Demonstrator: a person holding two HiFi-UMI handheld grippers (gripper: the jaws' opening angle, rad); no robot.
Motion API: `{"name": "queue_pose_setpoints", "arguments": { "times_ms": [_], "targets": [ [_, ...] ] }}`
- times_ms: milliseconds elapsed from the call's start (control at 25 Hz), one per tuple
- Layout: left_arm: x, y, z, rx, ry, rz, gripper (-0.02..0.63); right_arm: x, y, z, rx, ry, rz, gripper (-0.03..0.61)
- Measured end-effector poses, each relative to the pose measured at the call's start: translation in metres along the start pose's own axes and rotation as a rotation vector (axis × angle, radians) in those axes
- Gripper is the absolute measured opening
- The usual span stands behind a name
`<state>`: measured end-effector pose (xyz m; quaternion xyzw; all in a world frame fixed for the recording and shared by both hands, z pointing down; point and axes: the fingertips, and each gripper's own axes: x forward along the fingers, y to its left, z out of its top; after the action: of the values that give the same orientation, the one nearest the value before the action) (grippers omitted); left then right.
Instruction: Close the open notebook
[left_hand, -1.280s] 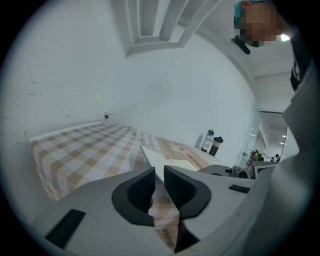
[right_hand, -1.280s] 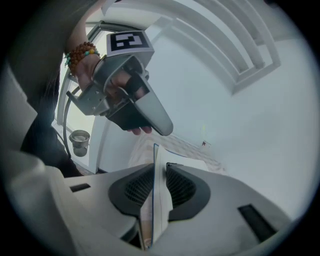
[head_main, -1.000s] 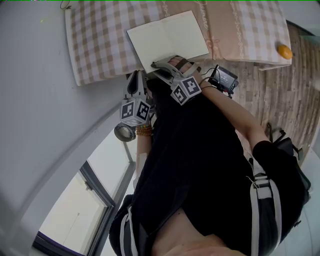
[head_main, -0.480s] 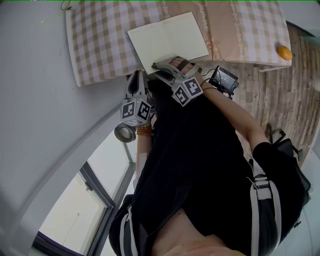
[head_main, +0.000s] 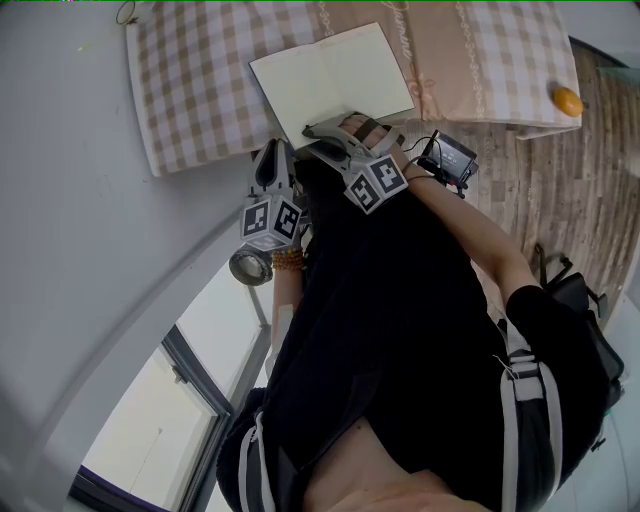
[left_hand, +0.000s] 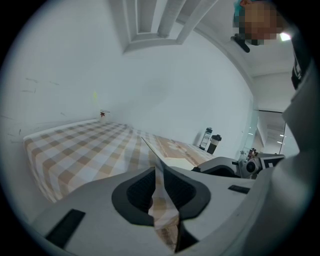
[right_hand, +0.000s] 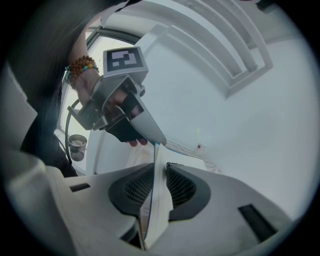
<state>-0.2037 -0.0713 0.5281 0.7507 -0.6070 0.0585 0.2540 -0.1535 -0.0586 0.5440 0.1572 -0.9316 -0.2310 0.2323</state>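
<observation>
Right gripper is clamped on the near edge of the notebook: in its own view a thin pale sheet with a blue rim stands upright between the two dark pads and fills the narrow gap. Left gripper has its jaws drawn to a thin slit at the notebook's lower left corner. A fine edge runs straight into its tips, so it appears to pinch that corner, though checked cloth showing through the slit makes this less certain. In the right gripper view the left gripper's tip meets the far end of the held sheet, and a beaded bracelet shows on the wrist behind it.

From the head view the notebook lies open, blank pages up, at the upper centre of the frame on a checked bed cover, its right page lying partly on a tan patterned cloth. A small orange object sits at the upper right, well apart from the notebook.
</observation>
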Motion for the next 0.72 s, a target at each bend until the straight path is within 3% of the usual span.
{"name": "queue_pose_setpoints", "arguments": {
  "times_ms": [720],
  "targets": [
    [0.012, -0.025, 0.026, 0.064, -0.035, -0.056, 0.061, -0.015, -0.012, -0.001, 0.044, -0.018, -0.038, 0.084]
  ]
}}
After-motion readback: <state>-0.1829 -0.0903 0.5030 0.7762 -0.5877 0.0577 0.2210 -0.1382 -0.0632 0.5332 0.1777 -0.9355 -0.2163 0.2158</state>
